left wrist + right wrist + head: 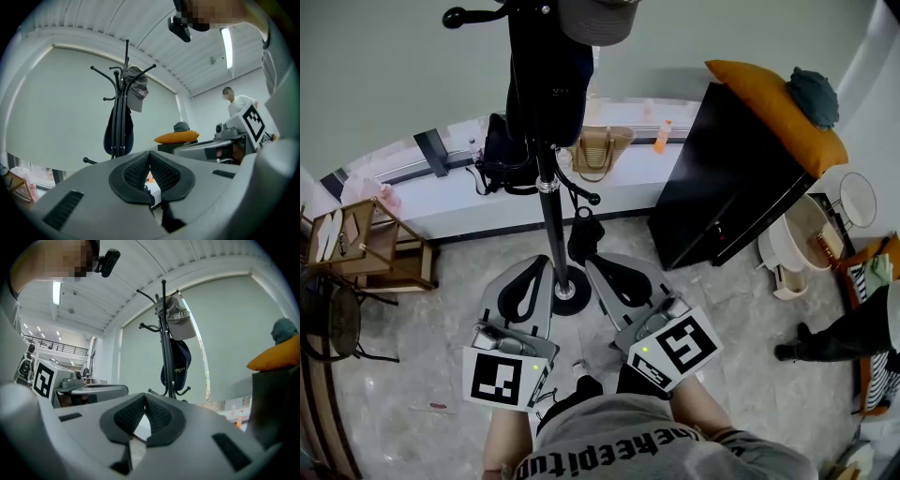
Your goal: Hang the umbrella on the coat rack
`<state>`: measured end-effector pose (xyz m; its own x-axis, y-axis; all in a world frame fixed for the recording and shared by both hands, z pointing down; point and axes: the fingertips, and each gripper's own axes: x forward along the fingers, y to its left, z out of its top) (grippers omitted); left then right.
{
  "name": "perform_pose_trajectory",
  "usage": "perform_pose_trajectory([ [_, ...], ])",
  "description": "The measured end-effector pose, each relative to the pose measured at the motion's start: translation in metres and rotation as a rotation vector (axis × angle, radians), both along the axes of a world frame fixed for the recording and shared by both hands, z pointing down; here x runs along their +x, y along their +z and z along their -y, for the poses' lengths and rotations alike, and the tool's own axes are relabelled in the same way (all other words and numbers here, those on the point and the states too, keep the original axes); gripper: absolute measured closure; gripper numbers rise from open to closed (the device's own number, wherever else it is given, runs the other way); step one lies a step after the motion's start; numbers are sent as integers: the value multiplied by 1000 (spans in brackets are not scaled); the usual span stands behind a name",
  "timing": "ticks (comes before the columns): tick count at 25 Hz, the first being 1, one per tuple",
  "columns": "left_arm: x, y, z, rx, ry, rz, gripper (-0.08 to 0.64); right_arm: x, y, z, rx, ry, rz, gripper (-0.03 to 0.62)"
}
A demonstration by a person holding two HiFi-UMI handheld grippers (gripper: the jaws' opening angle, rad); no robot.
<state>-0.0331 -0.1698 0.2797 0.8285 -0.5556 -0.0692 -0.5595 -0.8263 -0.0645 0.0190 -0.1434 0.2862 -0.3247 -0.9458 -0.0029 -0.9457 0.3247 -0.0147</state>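
Left gripper (540,266), right gripper (598,268): jaws pressed together, nothing between them, either side of the coat rack (547,187) base. Black folded umbrella (584,238): hangs from a low rack hook.

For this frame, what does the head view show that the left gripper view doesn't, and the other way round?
Head view only: the round base of the coat rack, and a woven bag behind the rack. Left gripper view only: the ceiling strip light and a black camera overhead. Both: the coat rack, the grey cap hanging on it, and the orange cushion on the black cabinet.
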Motion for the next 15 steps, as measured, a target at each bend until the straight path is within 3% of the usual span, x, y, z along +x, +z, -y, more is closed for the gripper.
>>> perform_pose_trajectory([
  [15,4,0,11,1,21,5,545,-3,0,12,-10,-8,-10,580],
])
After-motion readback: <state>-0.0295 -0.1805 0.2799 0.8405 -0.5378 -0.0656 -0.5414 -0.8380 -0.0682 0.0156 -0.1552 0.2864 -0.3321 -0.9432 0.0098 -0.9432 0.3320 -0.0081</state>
